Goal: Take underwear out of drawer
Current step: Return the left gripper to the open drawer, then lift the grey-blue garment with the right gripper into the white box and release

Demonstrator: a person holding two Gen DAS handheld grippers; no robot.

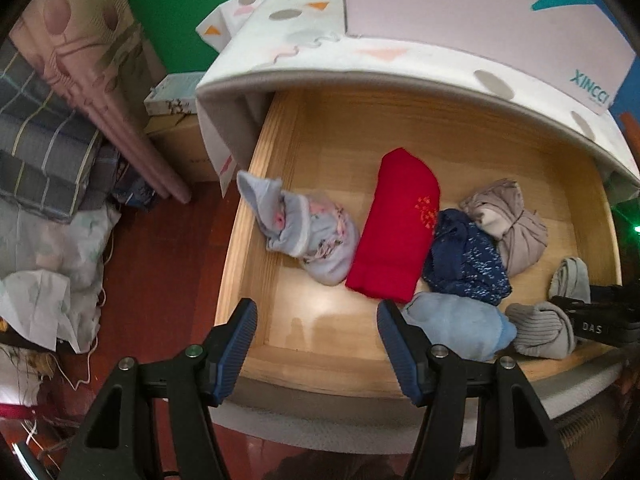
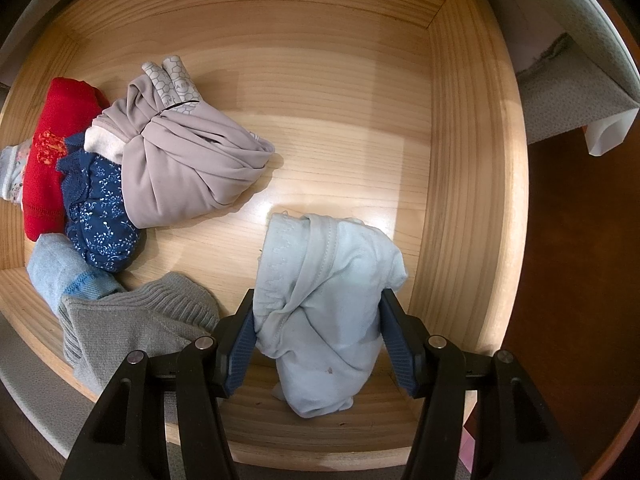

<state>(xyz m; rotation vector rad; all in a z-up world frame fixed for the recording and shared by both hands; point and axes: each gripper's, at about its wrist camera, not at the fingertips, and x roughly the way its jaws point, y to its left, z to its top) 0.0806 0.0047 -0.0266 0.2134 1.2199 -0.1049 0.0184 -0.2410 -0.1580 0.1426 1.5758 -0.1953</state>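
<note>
- Right gripper (image 2: 318, 330) fingers pinch the pale blue underwear (image 2: 320, 312), seemingly ready to lift it from the drawer (image 2: 472, 160).
- Left gripper (image 1: 316, 344) fingers gape empty; 1 red roll (image 1: 394, 224) lies beyond them.
</note>
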